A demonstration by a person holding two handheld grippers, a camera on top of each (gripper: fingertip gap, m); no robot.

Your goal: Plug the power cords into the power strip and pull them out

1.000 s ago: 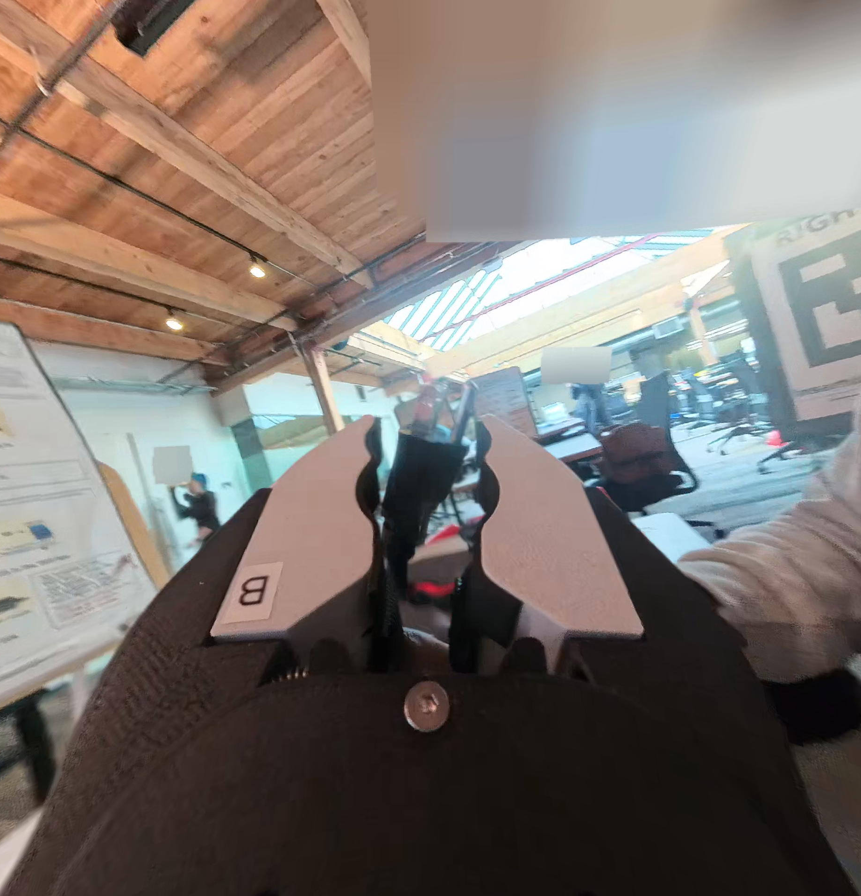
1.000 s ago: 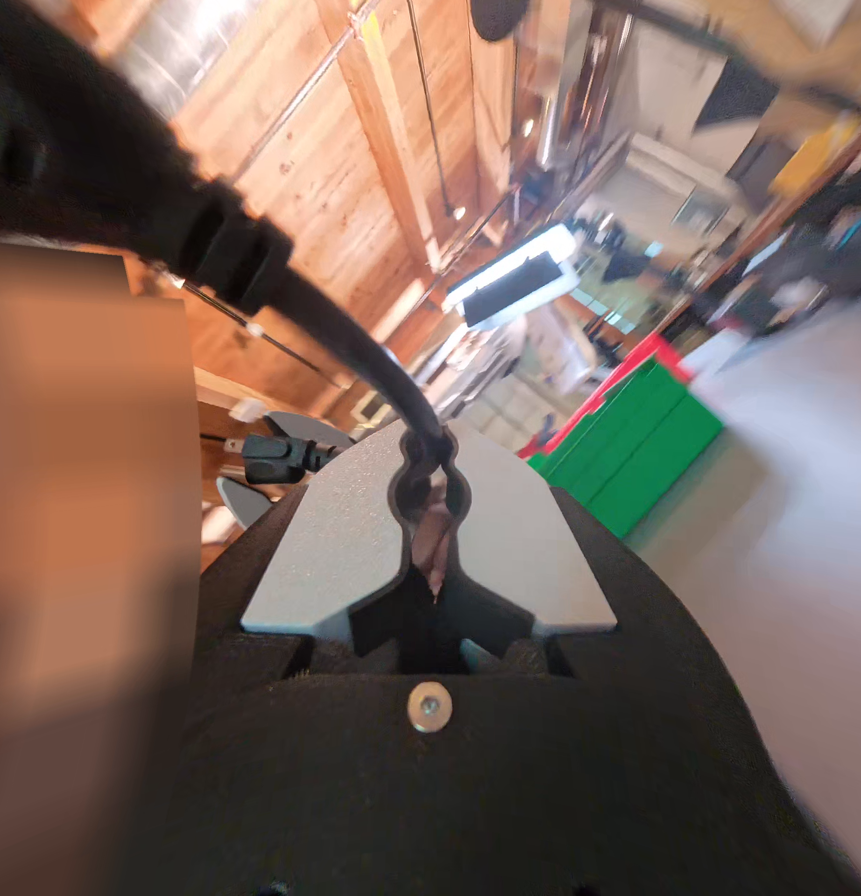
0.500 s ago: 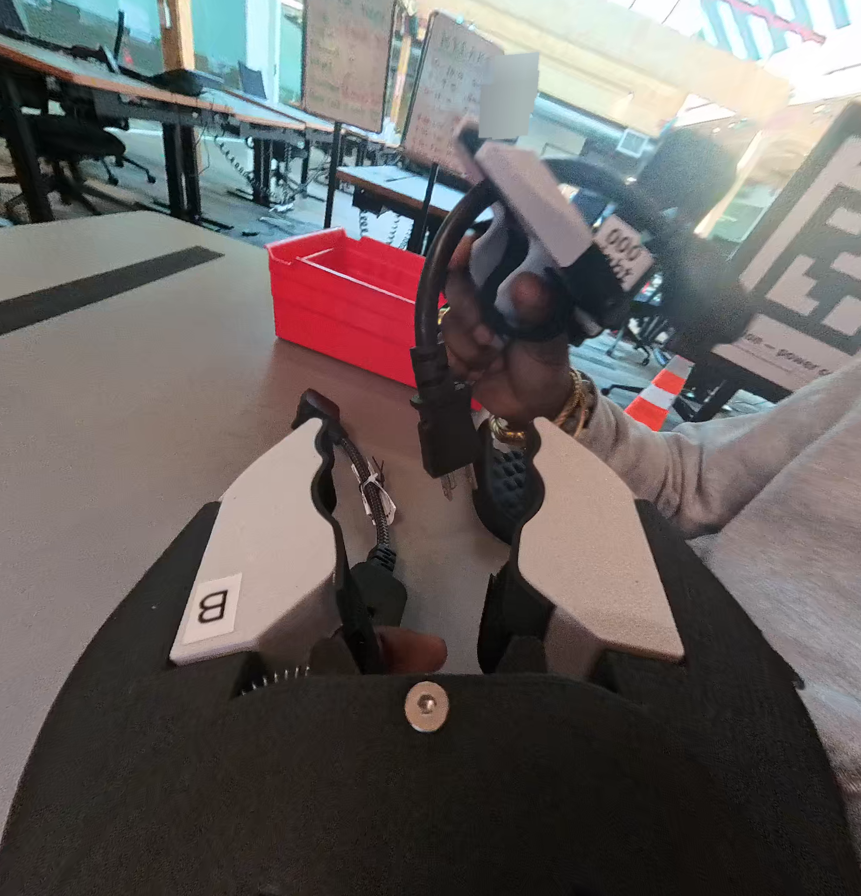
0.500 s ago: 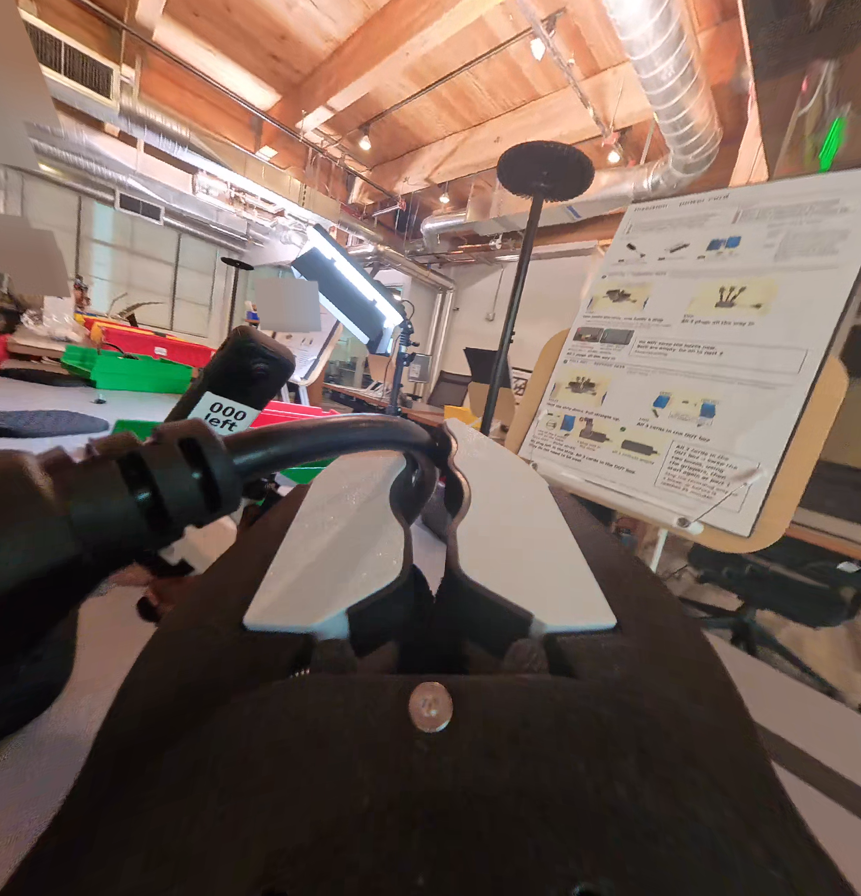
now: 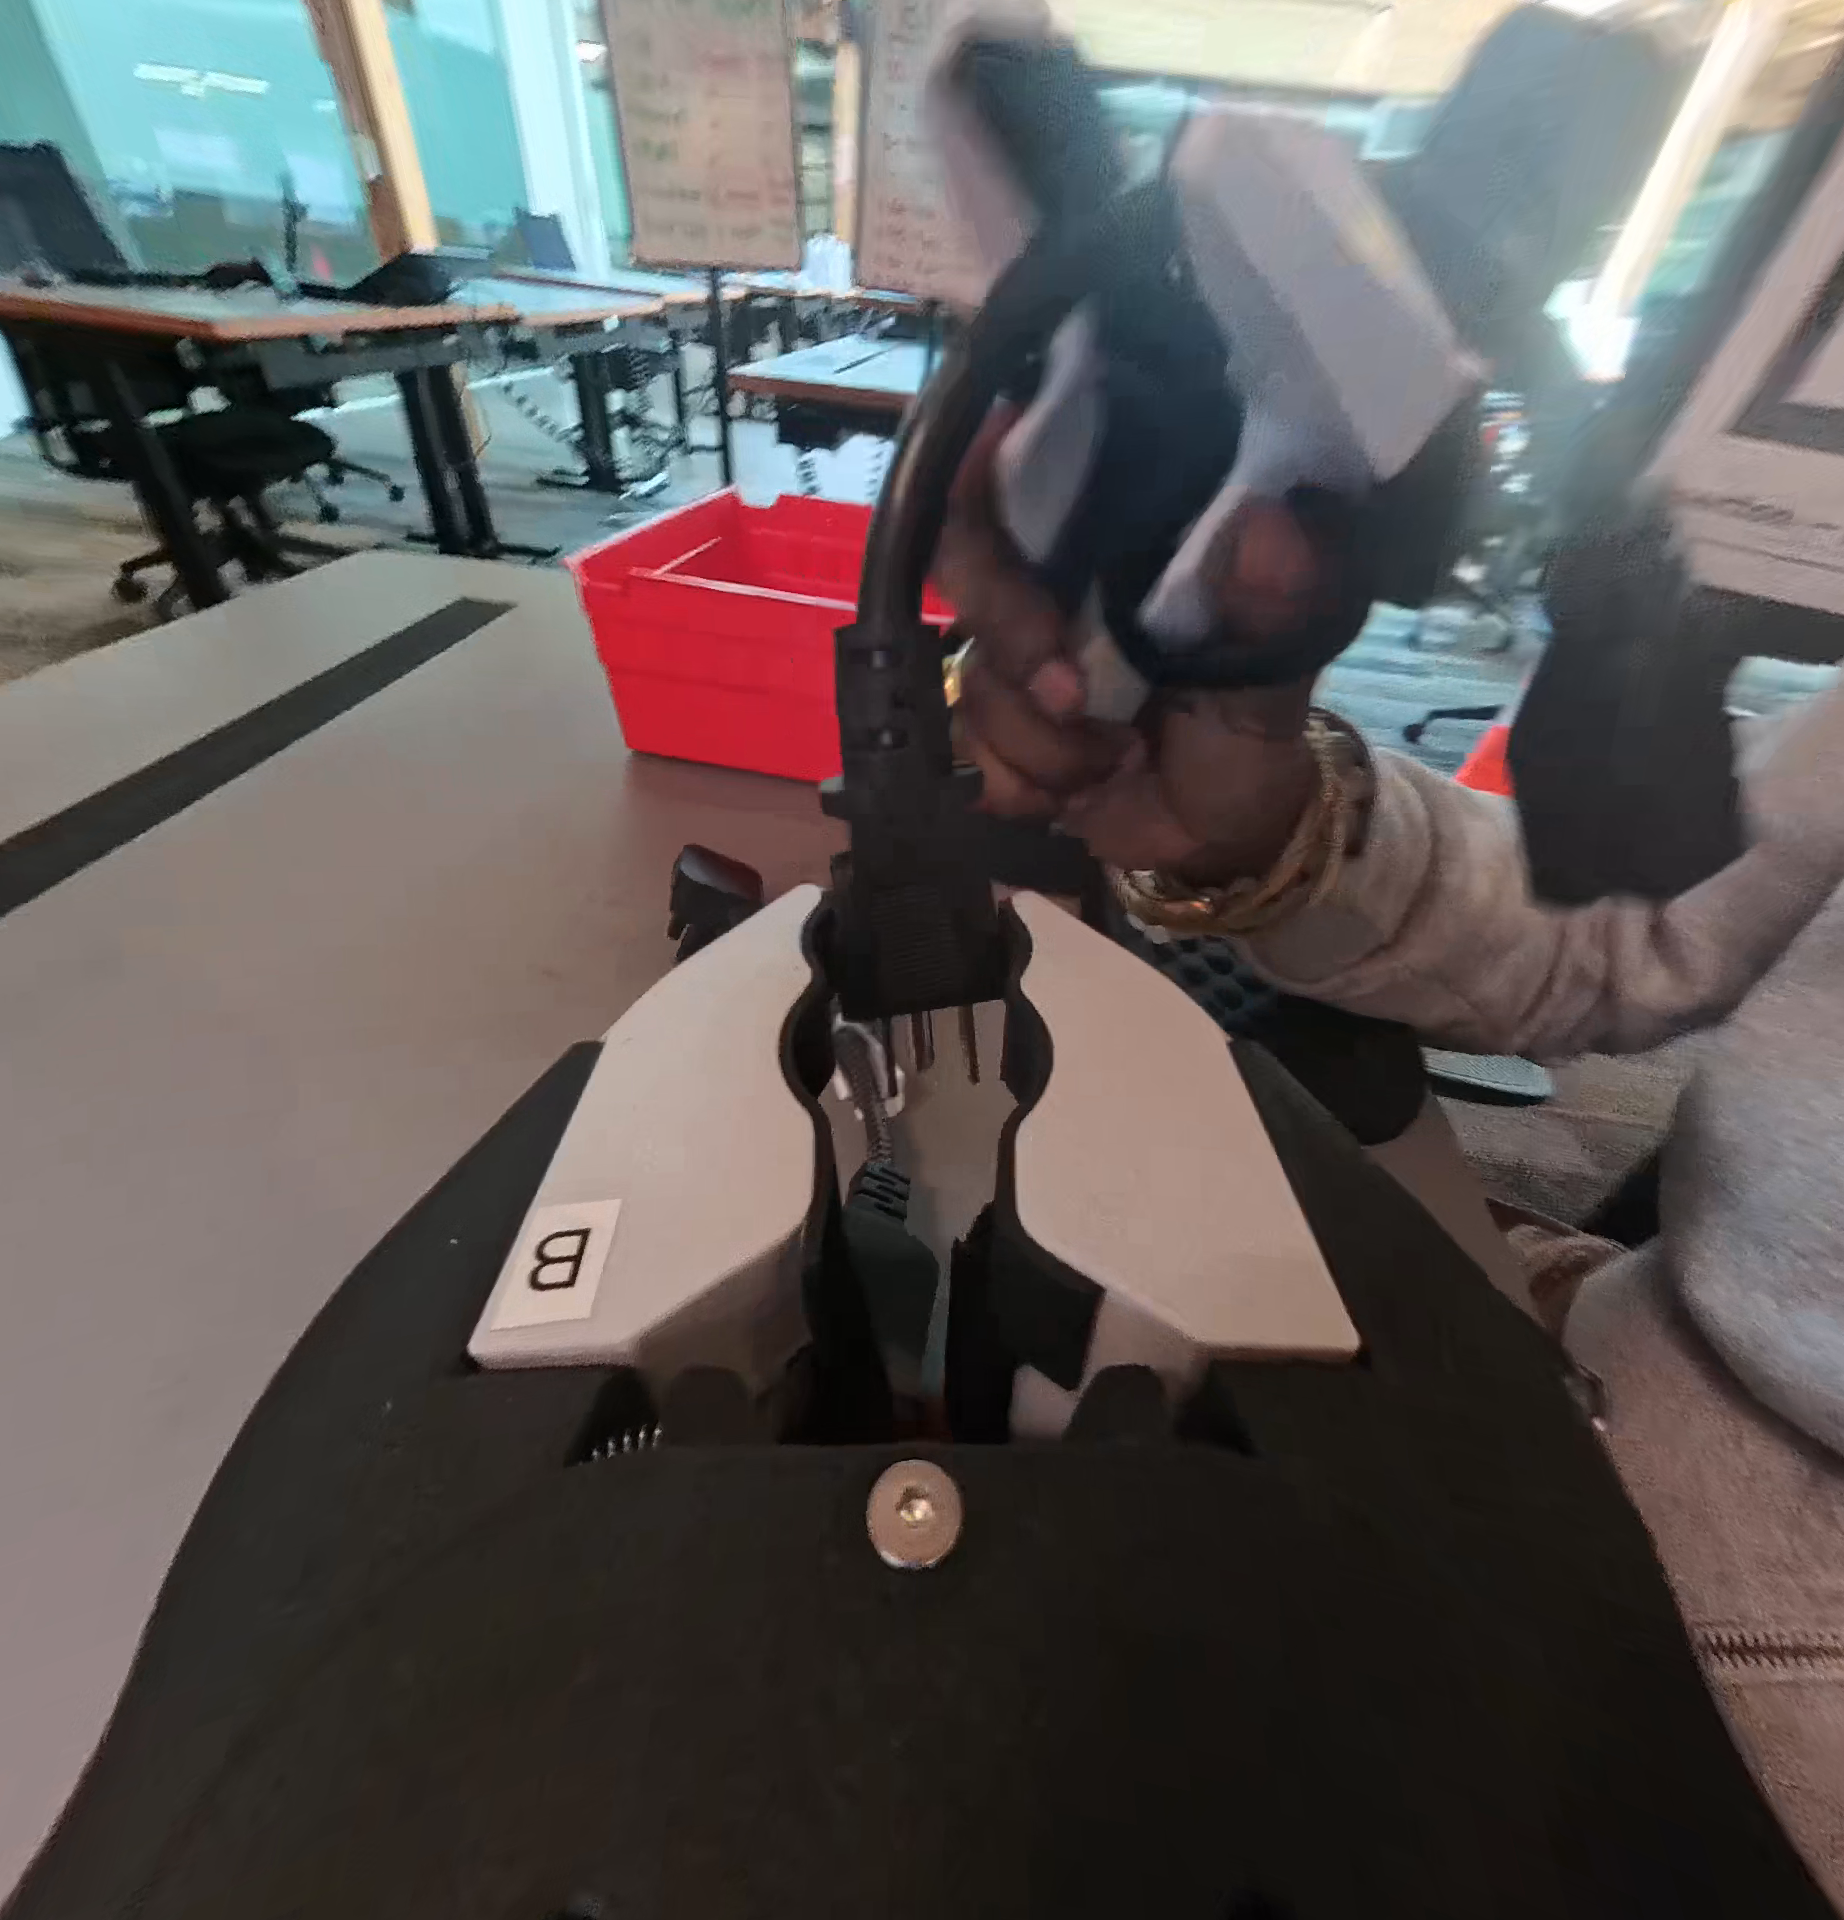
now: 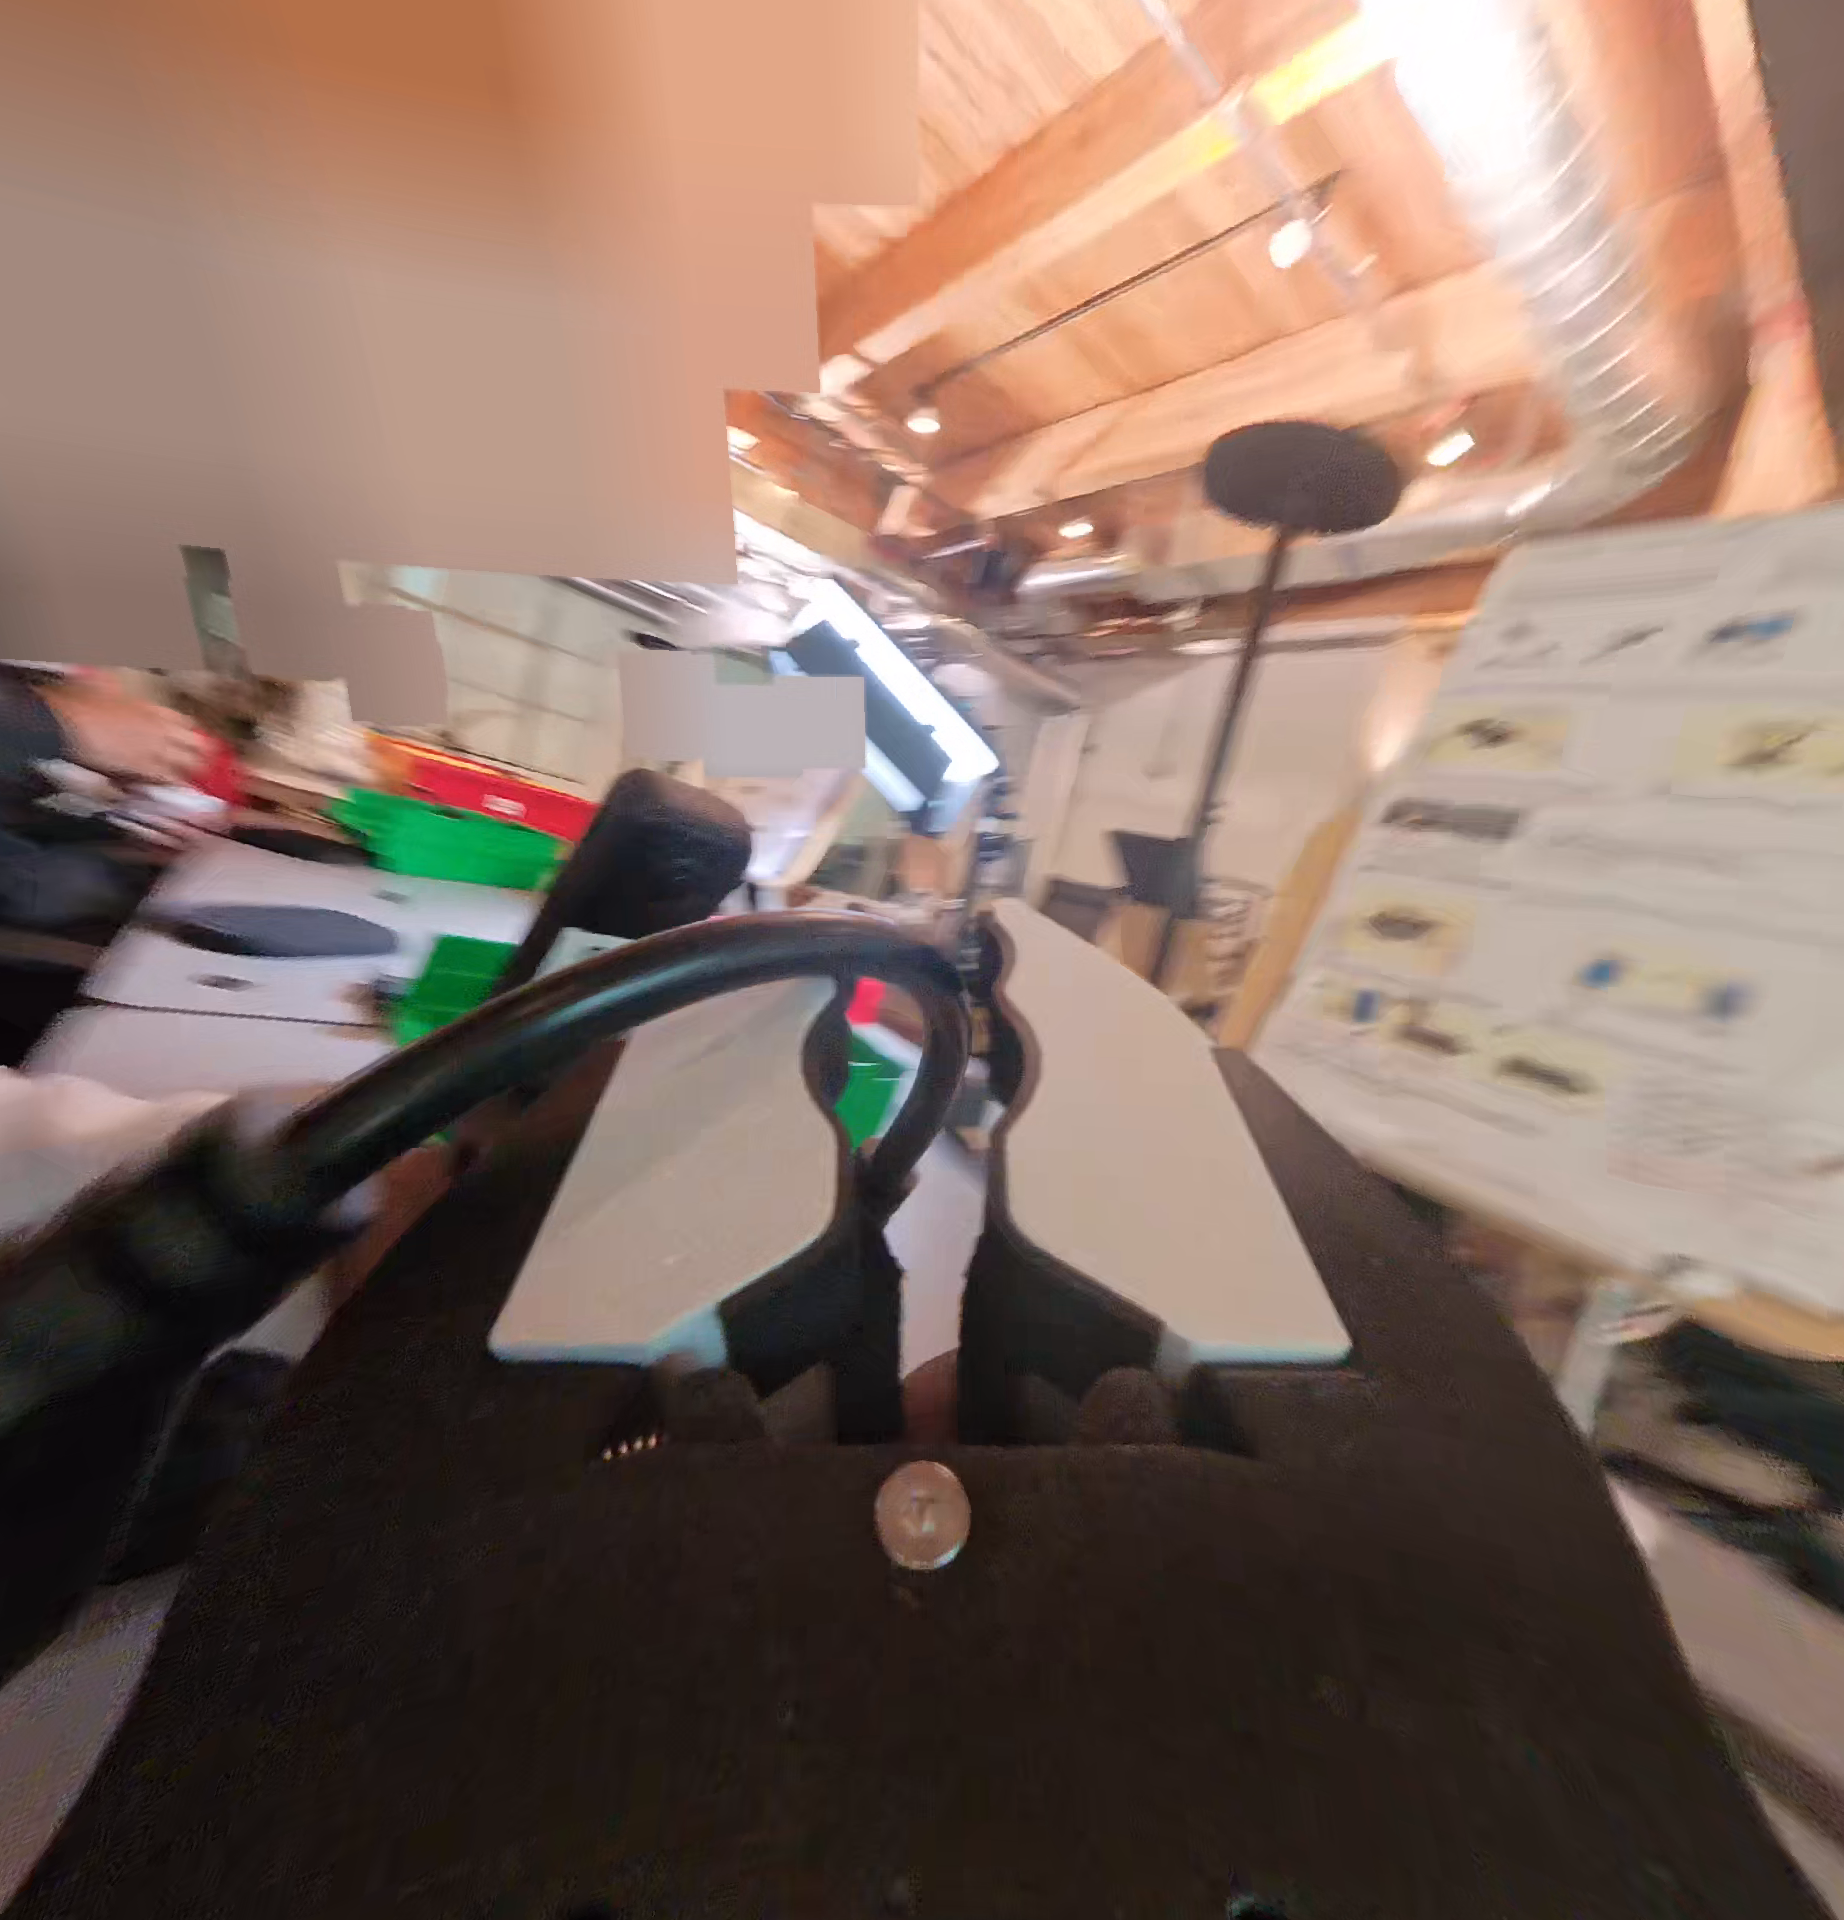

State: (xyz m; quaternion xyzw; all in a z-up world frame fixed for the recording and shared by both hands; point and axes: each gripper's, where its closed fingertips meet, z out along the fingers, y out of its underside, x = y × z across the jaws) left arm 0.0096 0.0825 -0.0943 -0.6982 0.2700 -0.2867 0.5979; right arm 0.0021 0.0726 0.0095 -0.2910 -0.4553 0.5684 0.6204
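Note:
In the left wrist view my left gripper [image 5: 916, 925] is closed around a black power plug [image 5: 897, 831], whose prongs point down toward the camera. Its thick black cord [image 5: 897, 540] arcs up to my right gripper [image 5: 1209, 447], which is blurred and held in a hand. In the right wrist view my right gripper [image 6: 975, 935] has its jaws parted, and the cord [image 6: 585, 987] loops loosely through the gap. A second plug [image 5: 715, 883] and a braided cable [image 5: 876, 1132] lie on the table [image 5: 274, 935]. No power strip shows.
A red bin [image 5: 731, 644] stands on the table behind the plug. A black mat [image 5: 1219, 977] lies under the hand. An instruction board [image 6: 1572, 883] stands at the right. Green bins [image 6: 450, 831] and a lamp stand [image 6: 1250, 665] are farther off.
Both views swung down from the ceiling to the table. My left gripper let go of one plug, opened wide, then closed around the plug hanging from the right. My right gripper's jaws loosened on the cord.

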